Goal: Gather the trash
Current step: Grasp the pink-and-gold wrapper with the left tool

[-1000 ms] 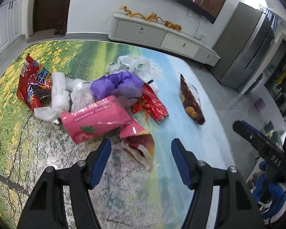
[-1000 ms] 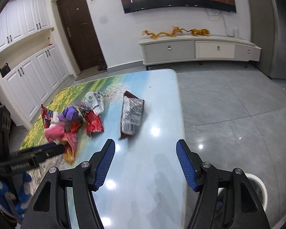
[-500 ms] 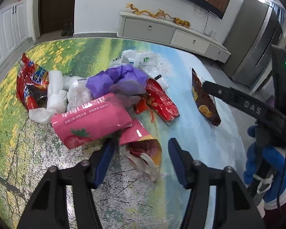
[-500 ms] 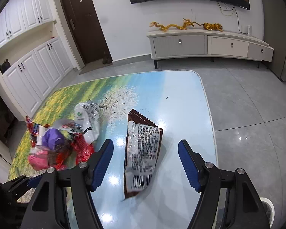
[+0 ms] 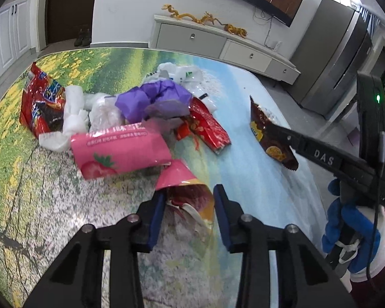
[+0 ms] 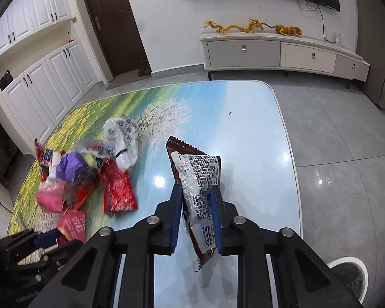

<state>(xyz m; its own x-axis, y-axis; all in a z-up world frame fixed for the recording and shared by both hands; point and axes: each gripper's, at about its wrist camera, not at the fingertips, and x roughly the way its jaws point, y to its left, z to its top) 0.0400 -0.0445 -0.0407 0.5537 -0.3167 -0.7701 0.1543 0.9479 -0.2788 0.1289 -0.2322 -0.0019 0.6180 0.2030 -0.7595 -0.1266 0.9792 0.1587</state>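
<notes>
Two grippers work one table (image 6: pixel 256 118), its top printed with a meadow and sky scene.

Right gripper (image 6: pixel 196 214): jaws have just been closing and now pinch the brown snack wrapper (image 6: pixel 199 177) across its middle. Both blue pads press on its printed silver back. Its near end with the barcode hangs below the pads; its serrated far end points away over the blue part of the table.

Left gripper (image 5: pixel 188 214): jaws have just been closing around the open pink-and-orange bag (image 5: pixel 186 192). The pads sit against its two sides at the torn mouth, clamped on it. The bag lies on the table at the near edge of the trash heap.

Heap, beyond the left gripper: pink strawberry packet (image 5: pixel 120 151) touching the held bag, crumpled purple paper (image 5: pixel 154 97) behind it, red foil wrapper (image 5: pixel 208 125) to the right, white plastic bag (image 5: pixel 182 74) at the far side, white tissue (image 5: pixel 73 110) and a red snack bag (image 5: pixel 41 105) to the left.

Round bin (image 6: pixel 351 272) shows on the floor, right of the table's near corner in the right wrist view.
</notes>
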